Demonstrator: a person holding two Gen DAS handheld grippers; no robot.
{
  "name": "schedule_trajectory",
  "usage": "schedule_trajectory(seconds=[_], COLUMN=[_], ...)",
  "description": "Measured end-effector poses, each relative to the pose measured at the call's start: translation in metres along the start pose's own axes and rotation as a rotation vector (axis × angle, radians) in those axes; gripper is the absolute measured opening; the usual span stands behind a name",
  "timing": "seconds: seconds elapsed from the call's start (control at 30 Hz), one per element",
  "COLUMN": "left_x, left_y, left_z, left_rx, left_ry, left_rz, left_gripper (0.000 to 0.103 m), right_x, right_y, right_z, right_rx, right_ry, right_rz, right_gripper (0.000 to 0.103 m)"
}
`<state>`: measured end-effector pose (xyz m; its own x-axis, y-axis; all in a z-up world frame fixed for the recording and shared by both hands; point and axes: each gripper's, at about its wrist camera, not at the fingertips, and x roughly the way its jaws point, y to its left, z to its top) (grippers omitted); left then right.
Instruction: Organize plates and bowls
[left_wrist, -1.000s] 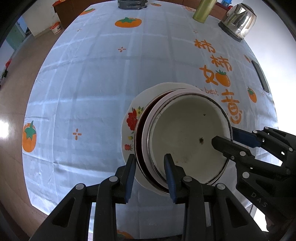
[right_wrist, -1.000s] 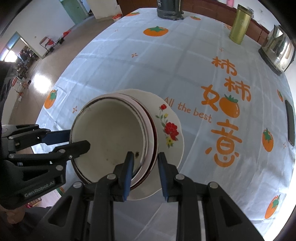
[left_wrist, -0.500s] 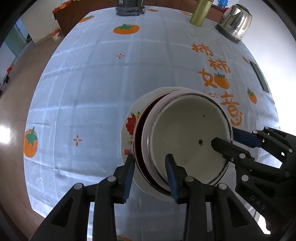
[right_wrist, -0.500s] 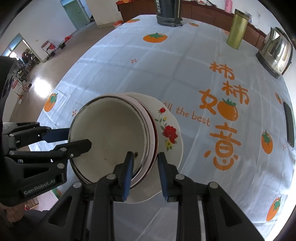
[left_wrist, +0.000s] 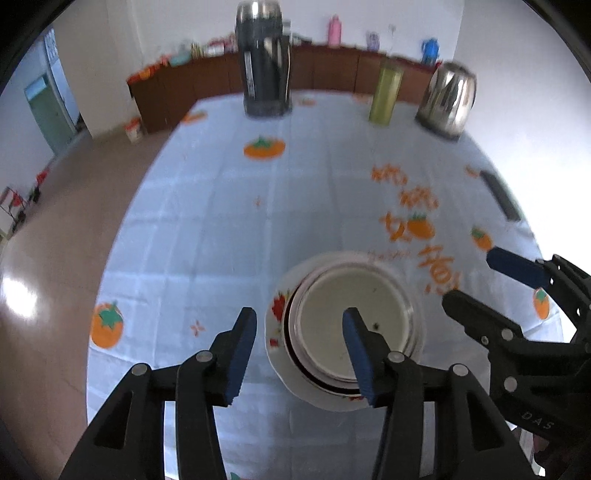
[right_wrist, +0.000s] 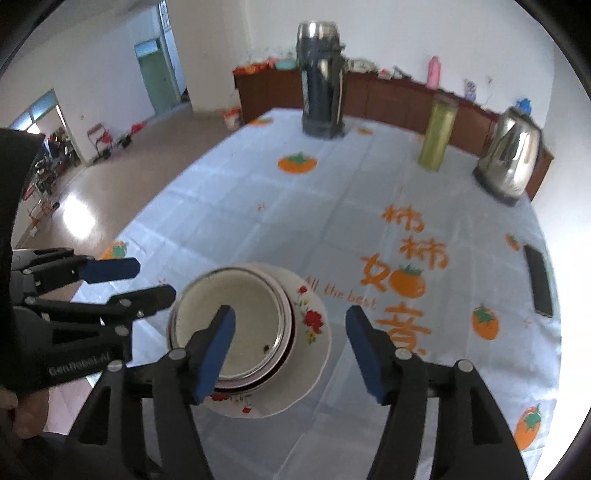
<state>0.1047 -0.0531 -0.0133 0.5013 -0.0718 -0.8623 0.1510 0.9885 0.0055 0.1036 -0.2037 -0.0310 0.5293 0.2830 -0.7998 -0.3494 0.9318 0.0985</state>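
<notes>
A stack stands on the tablecloth: a white floral plate (left_wrist: 276, 354) (right_wrist: 314, 354) at the bottom, a dark red-rimmed dish on it, and a white metal-rimmed bowl (left_wrist: 352, 321) (right_wrist: 240, 325) on top. My left gripper (left_wrist: 299, 350) is open, raised above the stack's left side, holding nothing. It also shows in the right wrist view (right_wrist: 136, 280). My right gripper (right_wrist: 290, 350) is open and empty above the stack's right side. It also shows in the left wrist view (left_wrist: 476, 277).
A dark thermos (left_wrist: 264, 59) (right_wrist: 321, 77), a green bottle (left_wrist: 384, 92) (right_wrist: 439, 133) and a steel kettle (left_wrist: 447, 99) (right_wrist: 509, 158) stand at the table's far edge. A black phone (right_wrist: 539, 280) lies at the right. The table's front edge lies just under the grippers.
Both grippers have opened, let go of the stack's rims and pulled up and back. The stack now rests on the cloth.
</notes>
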Motion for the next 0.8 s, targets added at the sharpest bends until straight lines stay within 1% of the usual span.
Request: schedule_trajectory(seconds=[0.07,0.3,0.47,0.6,0.8], left_x=[-0.012,-0.037,-0.051,-0.060,-0.067], left_y=[-0.002,-0.006,-0.010,-0.011,-0.010], left_z=[0.000,-0.002,-0.008,-0.014,-0.020], left_rx=[0.004,0.001,0.006,0.012,0.010], left_ry=[-0.037,-0.104,-0.140,-0.156,-0.167], left_rz=[0.003,0.000,-0.003,0.000,0.001], left_gripper=[0.053,0.053,0.053,0.053,0.053], right_x=[-0.016,-0.056,-0.076,-0.086,-0.093], right_y=[-0.001,-0.004,0.000,0.006,0.016], right_z=[-0.002,-0.005,-0.009,-0.013,-0.019], right_rx=[0.002,0.025,0.036,0.038,0.035], right_ry=[-0.040,-0.140,-0.208,-0.241,-0.255], right_rz=[-0.027,-0.073,-0.086,-0.087,-0.080], right_gripper=[0.071,0.072,0.074,0.075,0.077])
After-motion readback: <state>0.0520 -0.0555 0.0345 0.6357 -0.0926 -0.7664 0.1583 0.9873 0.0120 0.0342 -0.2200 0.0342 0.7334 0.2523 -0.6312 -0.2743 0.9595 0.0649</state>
